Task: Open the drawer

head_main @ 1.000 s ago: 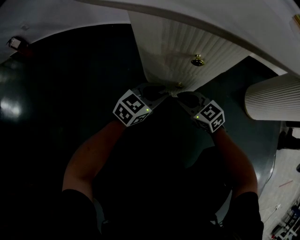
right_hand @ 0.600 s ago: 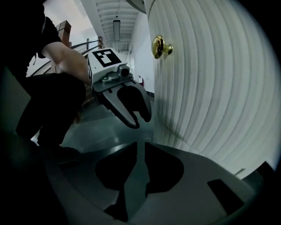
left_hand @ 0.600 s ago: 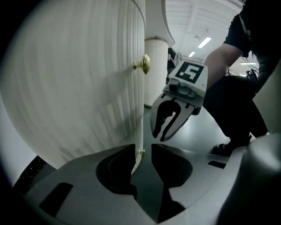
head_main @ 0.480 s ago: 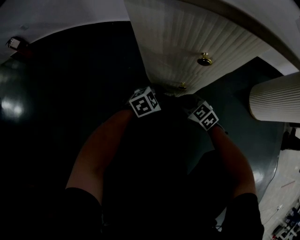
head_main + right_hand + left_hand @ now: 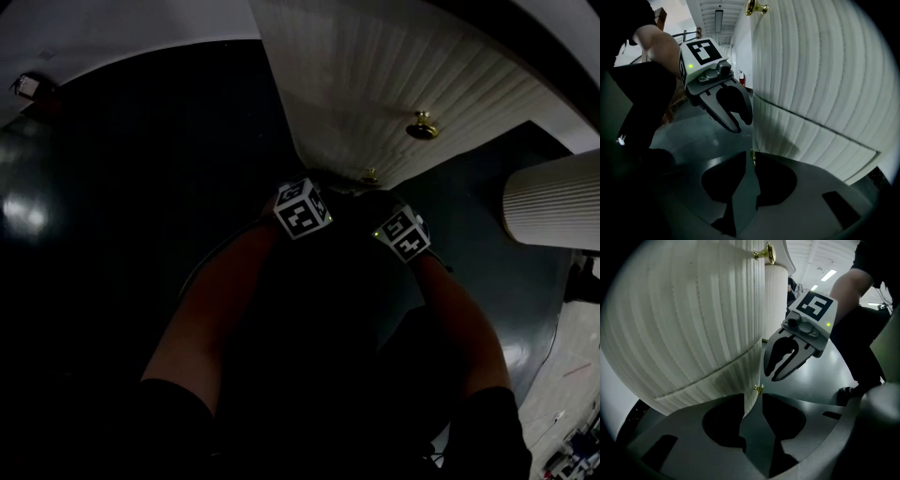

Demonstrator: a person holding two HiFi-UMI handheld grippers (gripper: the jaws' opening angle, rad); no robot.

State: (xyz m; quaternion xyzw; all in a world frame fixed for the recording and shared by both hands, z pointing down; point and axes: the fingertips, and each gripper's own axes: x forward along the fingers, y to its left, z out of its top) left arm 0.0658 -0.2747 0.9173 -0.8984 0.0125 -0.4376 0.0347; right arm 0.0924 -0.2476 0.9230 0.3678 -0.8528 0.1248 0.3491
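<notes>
The left gripper's jaws stood apart, having just widened, and gripped nothing. The brass knob of the lower drawer sat just beyond their tips. The right gripper's jaws were together and empty, with the same knob just ahead. Since a second earlier, both grippers had sunk nearer that knob.

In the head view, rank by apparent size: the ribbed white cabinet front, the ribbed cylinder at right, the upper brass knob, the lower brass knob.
1. ribbed white cabinet front
2. ribbed cylinder
3. upper brass knob
4. lower brass knob; it is farther from the camera, so the knobs may really match.
</notes>
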